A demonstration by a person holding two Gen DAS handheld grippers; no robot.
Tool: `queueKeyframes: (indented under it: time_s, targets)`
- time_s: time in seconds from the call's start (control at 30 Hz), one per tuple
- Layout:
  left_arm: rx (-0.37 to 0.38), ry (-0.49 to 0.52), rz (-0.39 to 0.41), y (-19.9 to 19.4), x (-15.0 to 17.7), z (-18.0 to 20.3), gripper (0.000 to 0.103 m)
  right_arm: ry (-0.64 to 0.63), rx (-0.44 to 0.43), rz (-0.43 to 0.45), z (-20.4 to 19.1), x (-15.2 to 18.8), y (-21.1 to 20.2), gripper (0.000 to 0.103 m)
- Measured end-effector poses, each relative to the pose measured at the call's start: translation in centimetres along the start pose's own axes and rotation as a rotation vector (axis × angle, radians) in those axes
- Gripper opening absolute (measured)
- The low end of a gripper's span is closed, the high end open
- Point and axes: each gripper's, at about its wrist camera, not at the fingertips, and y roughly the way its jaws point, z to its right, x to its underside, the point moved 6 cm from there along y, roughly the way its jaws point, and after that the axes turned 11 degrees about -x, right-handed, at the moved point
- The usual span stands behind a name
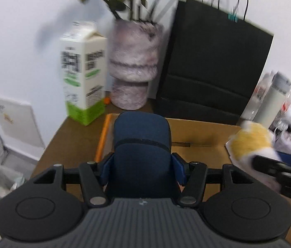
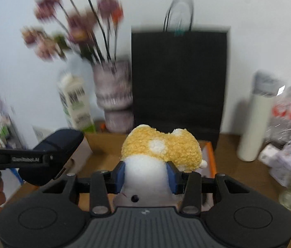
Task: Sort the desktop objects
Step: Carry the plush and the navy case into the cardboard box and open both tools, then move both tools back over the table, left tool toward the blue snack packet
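My left gripper [image 1: 142, 170] is shut on a dark blue zippered case [image 1: 142, 144] and holds it over an open cardboard box [image 1: 203, 132]. My right gripper [image 2: 145, 175] is shut on a yellow and white plush toy [image 2: 162, 146], also held above the box [image 2: 104, 142]. In the left wrist view the plush toy [image 1: 250, 142] shows at the right, in the right gripper. In the right wrist view the blue case [image 2: 56, 150] shows at the left, in the left gripper.
Behind the box stand a milk carton [image 1: 83, 72], a pinkish vase with flowers [image 1: 135, 66] and a black paper bag [image 1: 213, 66]. A white bottle [image 2: 254, 124] and crumpled plastic wrapping [image 2: 288, 140] sit at the right. The desk's left edge drops to the floor.
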Motion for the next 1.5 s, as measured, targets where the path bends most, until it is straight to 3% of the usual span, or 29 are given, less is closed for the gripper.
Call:
queueKeyframes:
  time_s: [0.17, 0.27, 0.37, 0.47, 0.53, 0.6, 0.7, 0.83, 1.03, 1.3, 1.37, 1.5]
  targets:
    - [-0.115, 0.106, -0.086, 6.1, 0.1, 1.4, 0.060, 0.000, 0.058, -0.202, 2.4, -0.3, 9.3, 0.042]
    - [-0.099, 0.181, -0.106, 7.8, 1.0, 2.0, 0.061, 0.035, 0.049, -0.258, 3.3, 0.8, 12.2, 0.044]
    - [-0.108, 0.190, -0.119, 8.5, 1.3, 1.8, 0.063, 0.058, 0.051, -0.270, 3.8, 1.6, 13.4, 0.051]
    - [-0.101, 0.196, -0.079, 7.1, 0.4, 1.6, 0.074, 0.071, 0.051, -0.264, 3.8, 1.3, 13.1, 0.055]
    - [-0.085, 0.180, -0.070, 5.5, -0.5, 1.4, 0.086, 0.067, 0.050, -0.256, 3.6, 0.9, 12.0, 0.067]
    - [-0.075, 0.163, -0.061, 3.3, -1.4, 1.2, 0.088, 0.046, 0.066, -0.233, 3.5, -0.1, 10.4, 0.074]
    - [-0.066, 0.150, -0.036, -0.4, -2.2, 1.0, 0.103, 0.031, 0.106, -0.187, 3.4, -1.6, 6.9, 0.077]
    - [-0.063, 0.130, 0.010, -5.2, -1.8, 0.0, 0.103, 0.051, 0.112, -0.126, 3.4, -2.4, 1.1, 0.087]
    - [-0.077, 0.023, 0.031, -10.7, 4.0, -2.3, 0.103, 0.084, 0.094, 0.004, 2.5, 1.7, -6.6, 0.092]
    - [-0.020, 0.013, 0.146, -15.9, 14.9, -2.8, 0.103, 0.076, 0.065, 0.072, -1.4, 13.5, -11.9, 0.093]
    - [-0.001, -0.023, 0.119, -16.2, 17.7, -3.3, 0.103, 0.063, 0.065, 0.058, -2.9, 16.4, -12.4, 0.093]
    - [0.071, -0.167, -0.046, -16.4, 23.9, -5.2, 0.103, 0.024, 0.084, 0.045, -6.0, 21.0, -13.7, 0.093]
